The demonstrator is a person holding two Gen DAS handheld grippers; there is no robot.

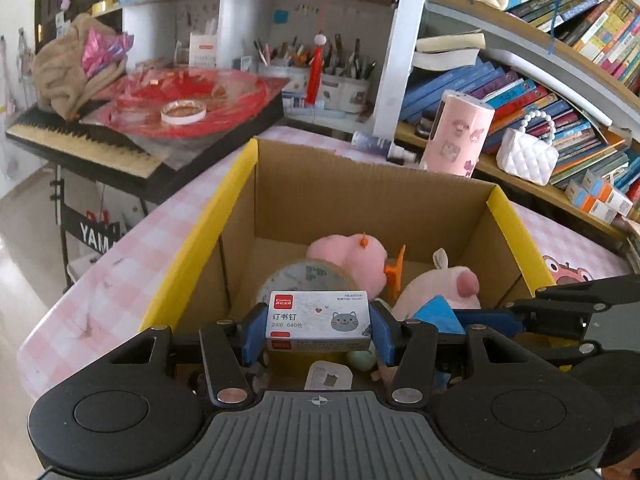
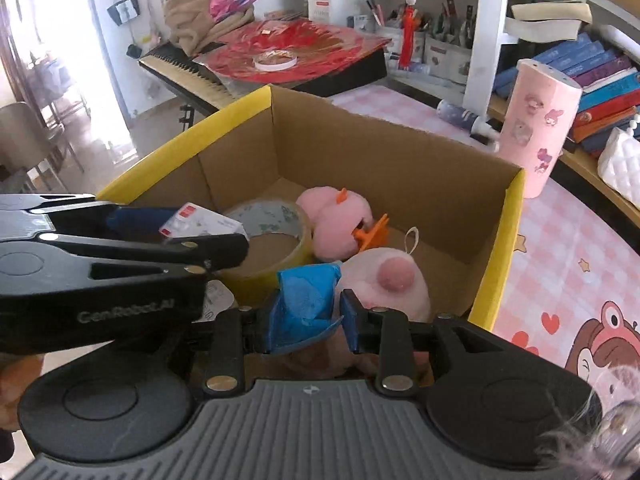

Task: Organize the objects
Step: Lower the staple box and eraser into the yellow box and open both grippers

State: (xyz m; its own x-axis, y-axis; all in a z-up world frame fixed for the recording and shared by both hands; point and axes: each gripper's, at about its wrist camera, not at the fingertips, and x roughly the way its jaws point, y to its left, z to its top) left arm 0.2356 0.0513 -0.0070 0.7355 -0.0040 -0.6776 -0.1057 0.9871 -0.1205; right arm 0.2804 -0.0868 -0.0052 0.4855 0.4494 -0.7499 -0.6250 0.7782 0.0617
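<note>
An open cardboard box (image 1: 360,188) with yellow flaps stands on the pink checked table. Inside lie a roll of tape (image 1: 304,280), a pink plush with orange parts (image 1: 348,256) and a second pink plush (image 1: 448,284). My left gripper (image 1: 318,326) is shut on a white staple box (image 1: 318,318) with a cat picture, held above the box's near edge. In the right wrist view my right gripper (image 2: 308,312) is shut on a blue soft object (image 2: 306,304) over the cardboard box (image 2: 380,152), next to the left gripper (image 2: 120,248), the tape (image 2: 272,232) and the plush (image 2: 384,280).
A pink cylinder (image 1: 456,136) stands beyond the box beside a white quilted purse (image 1: 526,156). Bookshelves (image 1: 560,80) fill the right. A keyboard (image 1: 100,144) with red paper and a tape ring (image 1: 183,112) stands at the left. The table's left edge (image 1: 80,280) drops to the floor.
</note>
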